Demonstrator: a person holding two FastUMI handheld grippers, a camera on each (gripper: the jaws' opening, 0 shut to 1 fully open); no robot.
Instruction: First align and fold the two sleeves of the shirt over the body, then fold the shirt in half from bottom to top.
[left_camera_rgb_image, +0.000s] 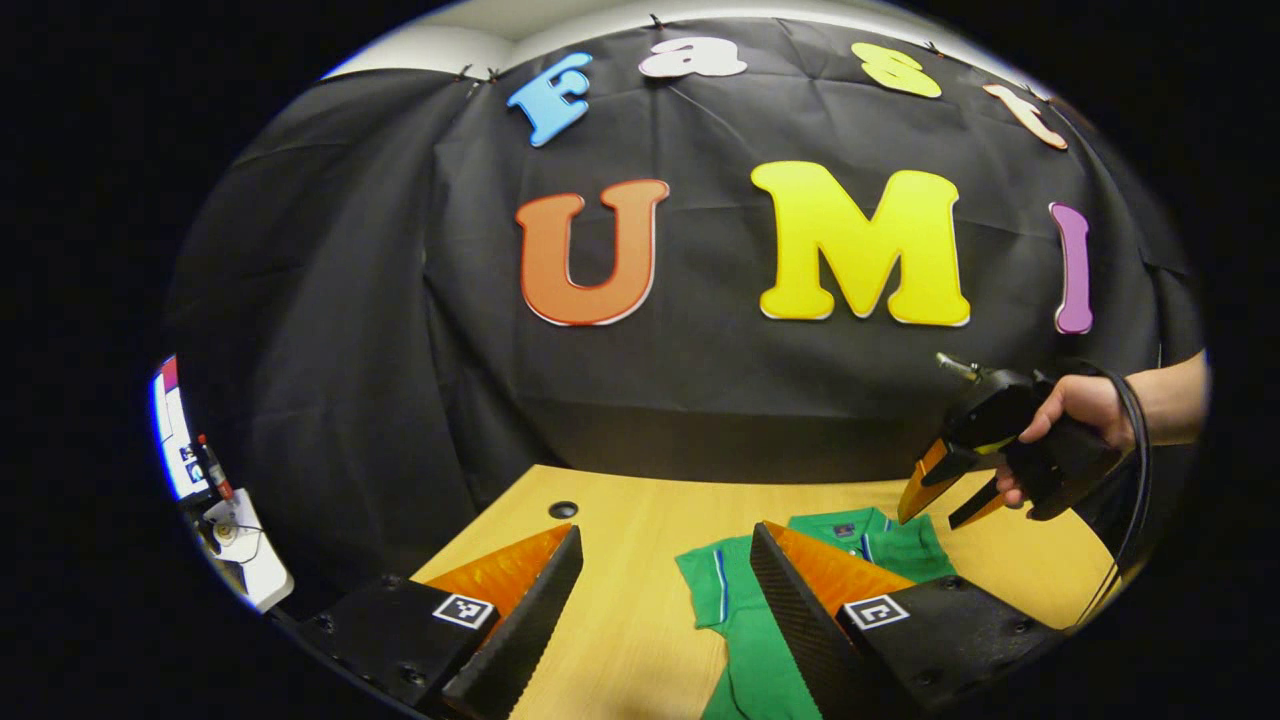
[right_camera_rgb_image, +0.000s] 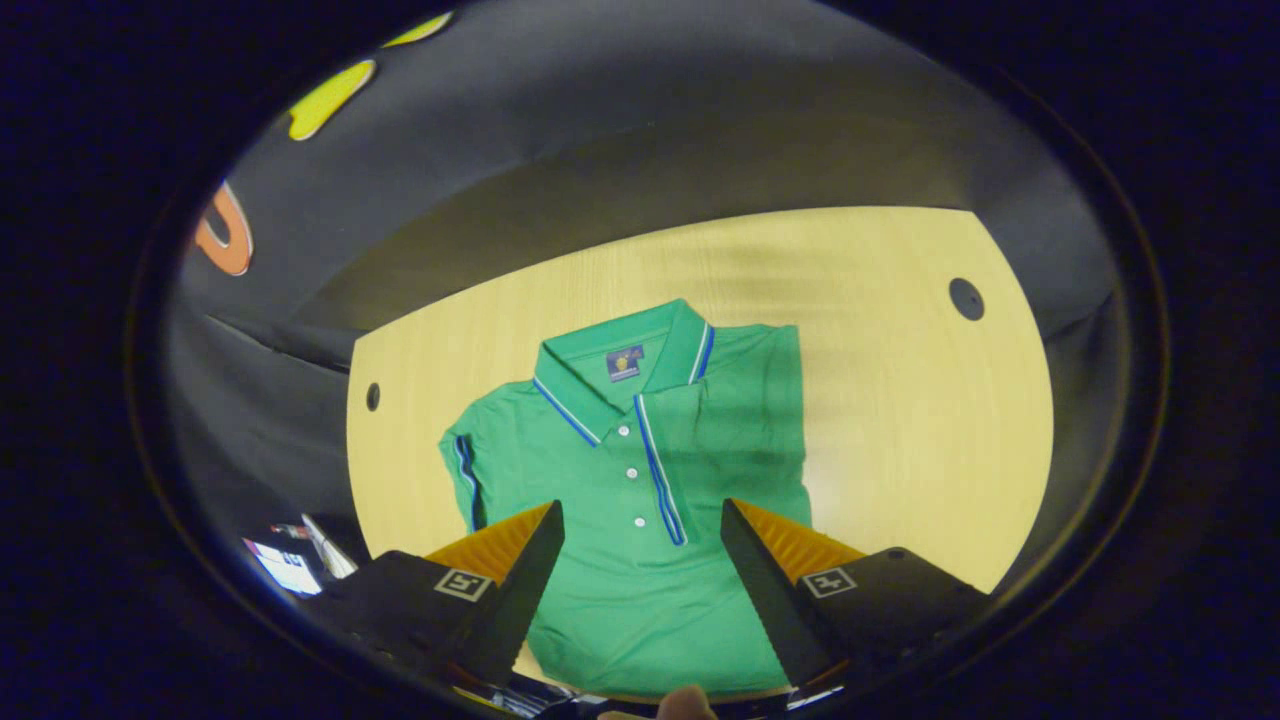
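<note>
In the left gripper view, the left gripper (left_camera_rgb_image: 665, 545) is held with its fingers spread wide and nothing between them, above the wooden table (left_camera_rgb_image: 620, 610). At the right, the right gripper (left_camera_rgb_image: 945, 505), gripped by a hand (left_camera_rgb_image: 1075, 410), hangs parted over the collar. In the right gripper view, the green polo shirt (right_camera_rgb_image: 640, 500) lies flat at frame centre, untouched.

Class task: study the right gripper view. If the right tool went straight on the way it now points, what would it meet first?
Most likely the green shirt, around its button placket. The right tool hangs open above it, aimed down at the chest; how far off it is can't be judged.
</note>
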